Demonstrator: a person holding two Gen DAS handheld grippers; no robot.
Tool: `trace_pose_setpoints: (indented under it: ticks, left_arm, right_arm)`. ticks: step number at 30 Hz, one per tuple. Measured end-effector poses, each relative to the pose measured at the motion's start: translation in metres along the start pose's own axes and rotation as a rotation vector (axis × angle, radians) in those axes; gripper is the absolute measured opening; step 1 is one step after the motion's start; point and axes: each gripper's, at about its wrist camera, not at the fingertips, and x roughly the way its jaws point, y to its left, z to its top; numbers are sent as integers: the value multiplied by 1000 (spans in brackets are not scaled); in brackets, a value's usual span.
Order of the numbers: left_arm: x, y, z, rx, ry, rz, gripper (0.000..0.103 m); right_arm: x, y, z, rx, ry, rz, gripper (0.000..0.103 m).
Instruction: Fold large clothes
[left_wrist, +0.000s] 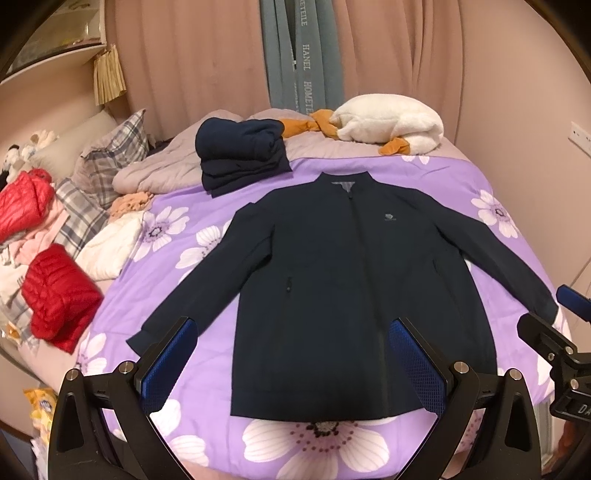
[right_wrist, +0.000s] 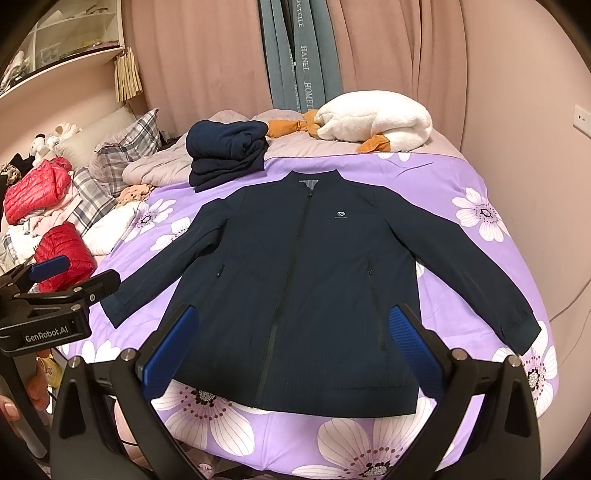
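Jacket (right_wrist: 295, 280), navy and zipped, lies flat and face-up on the bed (right_wrist: 480, 177), collar toward 12 o'clock, sleeves splayed toward 4 and 8 o'clock. Folding looks not yet begun. Both the left hand-held gripper (left_wrist: 295, 365) and right hand-held gripper (right_wrist: 291, 354) hover released above the hem, grasping nothing. Next probably comes pinching a sleeve cuff and carrying it inward. Folded navy clothes (right_wrist: 225, 155) crowd 11 o'clock; bare bedspread remains at 3 o'clock.

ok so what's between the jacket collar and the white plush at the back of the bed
In the right wrist view, a strip of purple flowered sheet, then grey quilt. The folded navy pile sits off to the left of jacket and plush.
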Motion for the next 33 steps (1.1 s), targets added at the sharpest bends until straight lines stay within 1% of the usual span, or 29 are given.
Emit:
trace_pose_setpoints:
  ticks: [21, 33]
  left_arm:
    - [4, -1, -3, -3, 6, -13, 103]
    - [5, -1, -2, -4, 4, -14, 103]
  right_arm:
    - [0, 0, 0, 1, -5, 9, 103]
    - [0, 11, 2, -5, -4, 14, 103]
